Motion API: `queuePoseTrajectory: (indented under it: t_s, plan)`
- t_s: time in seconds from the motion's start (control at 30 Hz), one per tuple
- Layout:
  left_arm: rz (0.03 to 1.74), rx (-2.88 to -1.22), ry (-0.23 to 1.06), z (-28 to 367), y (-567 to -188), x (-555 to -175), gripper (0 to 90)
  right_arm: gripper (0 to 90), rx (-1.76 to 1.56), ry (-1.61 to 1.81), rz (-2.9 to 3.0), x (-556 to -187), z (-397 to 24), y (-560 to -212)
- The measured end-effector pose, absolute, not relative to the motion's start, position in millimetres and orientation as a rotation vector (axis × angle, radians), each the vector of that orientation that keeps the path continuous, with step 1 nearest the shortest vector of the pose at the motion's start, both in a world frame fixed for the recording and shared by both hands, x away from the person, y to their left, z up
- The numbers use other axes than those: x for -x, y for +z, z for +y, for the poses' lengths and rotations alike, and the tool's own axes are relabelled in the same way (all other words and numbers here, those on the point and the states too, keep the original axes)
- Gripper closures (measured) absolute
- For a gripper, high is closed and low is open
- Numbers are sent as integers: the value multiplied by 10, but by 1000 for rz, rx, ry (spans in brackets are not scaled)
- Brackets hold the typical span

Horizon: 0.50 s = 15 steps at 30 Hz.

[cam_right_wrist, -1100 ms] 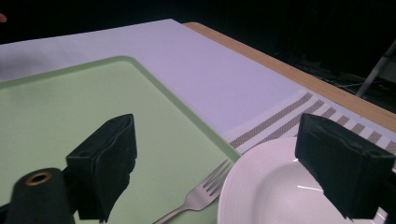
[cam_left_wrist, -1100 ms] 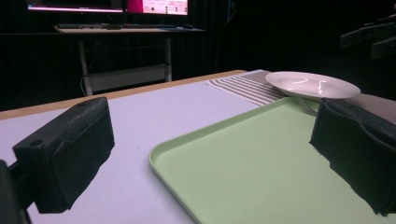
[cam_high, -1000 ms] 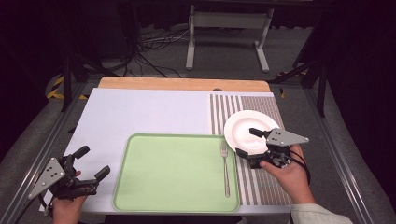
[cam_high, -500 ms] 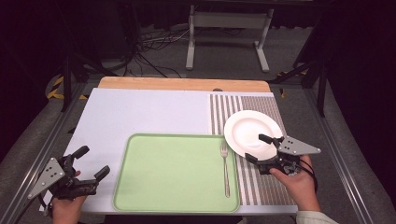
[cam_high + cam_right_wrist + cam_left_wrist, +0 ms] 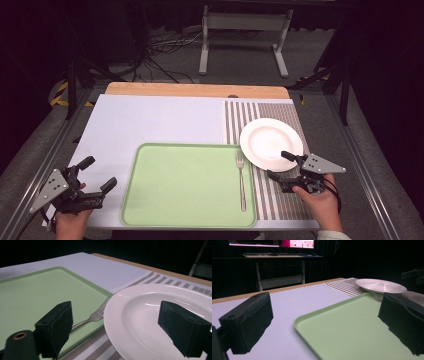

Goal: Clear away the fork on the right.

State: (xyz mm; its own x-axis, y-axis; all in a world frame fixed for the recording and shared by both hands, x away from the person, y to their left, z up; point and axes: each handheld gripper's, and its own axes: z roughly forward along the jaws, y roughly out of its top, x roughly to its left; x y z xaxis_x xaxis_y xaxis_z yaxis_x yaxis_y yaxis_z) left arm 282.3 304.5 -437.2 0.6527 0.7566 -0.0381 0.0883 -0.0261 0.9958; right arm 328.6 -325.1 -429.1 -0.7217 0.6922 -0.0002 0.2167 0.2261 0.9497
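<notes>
No text, label, brand, number or sign can be read anywhere. The two lit screens on the dark desk beyond the far edge of the pale wooden-rimmed table show bright white and pink bands, but nothing on them is sharp enough to make out. The yellow-and-black hazard striping on the floor, off the table's far left corner, carries no lettering.
</notes>
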Motion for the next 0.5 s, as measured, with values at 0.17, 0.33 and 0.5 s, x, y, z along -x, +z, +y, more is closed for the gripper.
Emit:
queuePoseTrajectory:
  t_s: [0.17,0.33,0.5]
  plan:
    - [736,-1521,614,3042,-4378,-2825,3,138,-891,1511,2051,-3248,-3289,-4409]
    - [735,-1524,613,3043,-4379,-2826,3,138,-913,1499,2066,-3246,-3296,-4448]
    - [745,-1524,612,3048,-4386,-2831,3,136,-913,1501,2061,-3251,-3280,-4437]
